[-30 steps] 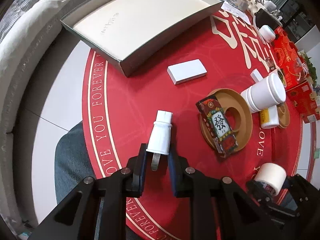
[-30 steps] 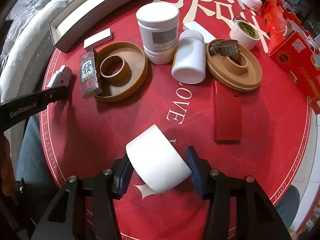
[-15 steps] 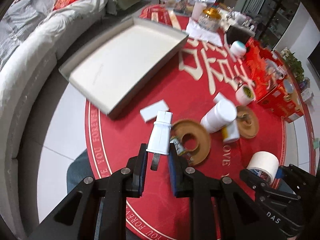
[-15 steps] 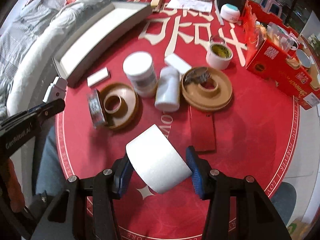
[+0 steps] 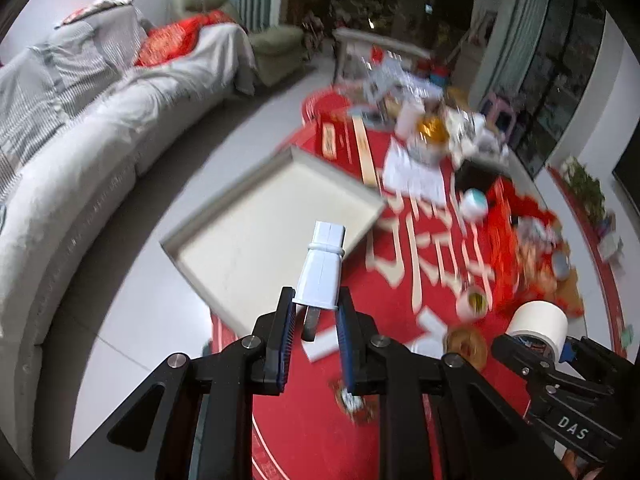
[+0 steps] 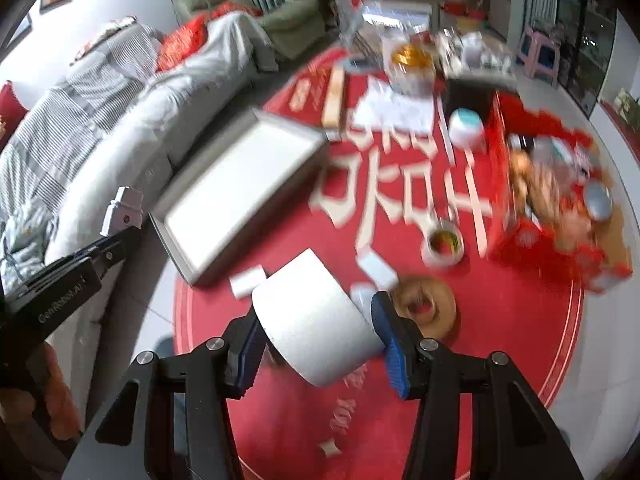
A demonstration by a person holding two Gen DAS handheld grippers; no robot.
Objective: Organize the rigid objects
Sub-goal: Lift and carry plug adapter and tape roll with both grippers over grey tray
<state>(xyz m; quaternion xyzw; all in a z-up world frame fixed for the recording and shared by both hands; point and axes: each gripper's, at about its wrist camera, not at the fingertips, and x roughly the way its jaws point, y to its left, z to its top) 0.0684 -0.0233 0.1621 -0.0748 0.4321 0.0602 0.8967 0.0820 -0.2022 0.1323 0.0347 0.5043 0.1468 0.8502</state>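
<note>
White tapered plastic piece (image 5: 323,268) is pinched in the left gripper (image 5: 316,334); the right gripper (image 6: 316,338) clamps a smooth white tape roll (image 6: 314,320).

Matt white paper tape roll (image 6: 316,320); smooth white plastic fitting (image 5: 322,268); red cloth tablecloth (image 6: 400,400).

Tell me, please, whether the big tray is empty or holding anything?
Empty: the tray shows only its bare pale floor in both views, though the left fingers' white piece hides a small part.
</note>
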